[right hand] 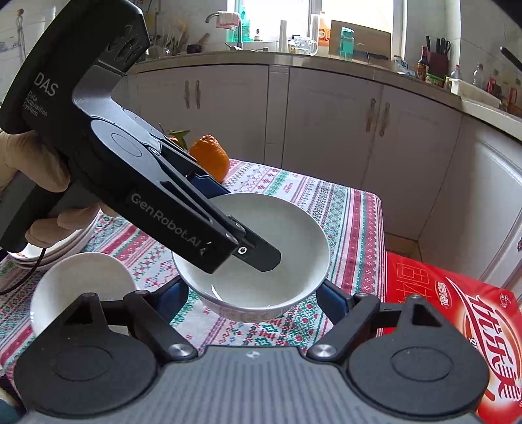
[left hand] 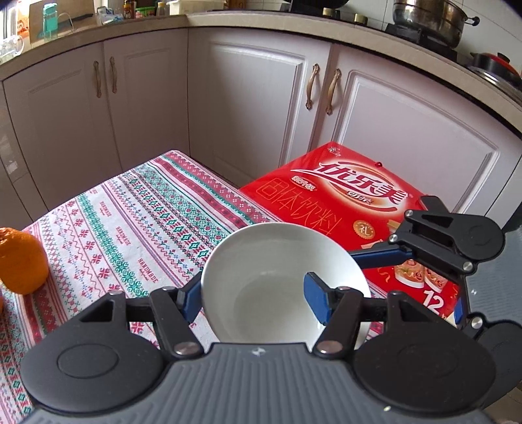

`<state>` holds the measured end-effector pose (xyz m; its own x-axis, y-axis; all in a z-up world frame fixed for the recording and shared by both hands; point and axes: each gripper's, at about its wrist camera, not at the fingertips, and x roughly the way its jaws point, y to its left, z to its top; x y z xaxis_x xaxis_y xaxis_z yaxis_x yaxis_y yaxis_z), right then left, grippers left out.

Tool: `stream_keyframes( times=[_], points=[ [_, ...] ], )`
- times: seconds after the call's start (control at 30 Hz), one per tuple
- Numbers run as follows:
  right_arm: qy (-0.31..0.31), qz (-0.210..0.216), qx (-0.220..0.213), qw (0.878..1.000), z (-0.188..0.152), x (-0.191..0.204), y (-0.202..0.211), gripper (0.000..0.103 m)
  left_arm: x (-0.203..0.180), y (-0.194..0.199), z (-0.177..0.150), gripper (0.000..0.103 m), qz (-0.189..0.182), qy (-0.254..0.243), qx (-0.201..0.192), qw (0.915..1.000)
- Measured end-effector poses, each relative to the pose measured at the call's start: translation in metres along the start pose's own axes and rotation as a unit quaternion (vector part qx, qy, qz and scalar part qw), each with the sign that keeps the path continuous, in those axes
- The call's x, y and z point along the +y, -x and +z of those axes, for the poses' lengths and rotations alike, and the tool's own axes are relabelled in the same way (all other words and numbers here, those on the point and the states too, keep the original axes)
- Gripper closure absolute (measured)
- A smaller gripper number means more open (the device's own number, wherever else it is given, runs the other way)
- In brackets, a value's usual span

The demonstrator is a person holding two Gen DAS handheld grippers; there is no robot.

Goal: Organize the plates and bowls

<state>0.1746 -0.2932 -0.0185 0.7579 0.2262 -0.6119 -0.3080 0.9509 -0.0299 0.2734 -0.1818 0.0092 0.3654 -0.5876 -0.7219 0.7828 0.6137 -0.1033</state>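
Note:
A white bowl (left hand: 277,280) (right hand: 261,254) is at the right edge of the patterned tablecloth (left hand: 130,221). My left gripper (left hand: 251,296) has one blue finger inside the bowl and one outside its left wall, jaws wide. In the right wrist view the left gripper (right hand: 228,234) reaches down into the bowl from the left. My right gripper (right hand: 257,300) is open, its blue fingers either side of the bowl's near base. A second white bowl (right hand: 78,287) sits at the left, with stacked white plates (right hand: 58,251) behind it.
An orange (left hand: 19,261) (right hand: 210,156) lies on the table. A red drink carton (left hand: 342,202) (right hand: 456,310) stands just right of the table. White cabinets (left hand: 254,107) and a cluttered counter run behind. A steel pot (left hand: 427,19) sits on the stove.

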Motion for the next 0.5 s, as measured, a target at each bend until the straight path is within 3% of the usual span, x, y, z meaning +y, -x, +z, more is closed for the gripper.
stream_keyframes(
  times=[0.5],
  points=[
    [0.026, 0.041, -0.013, 0.999, -0.003, 0.055, 0.04, 0.014, -0.019, 0.072, -0.039, 0.039, 0.043, 0.016, -0.023, 0.9987]
  ],
)
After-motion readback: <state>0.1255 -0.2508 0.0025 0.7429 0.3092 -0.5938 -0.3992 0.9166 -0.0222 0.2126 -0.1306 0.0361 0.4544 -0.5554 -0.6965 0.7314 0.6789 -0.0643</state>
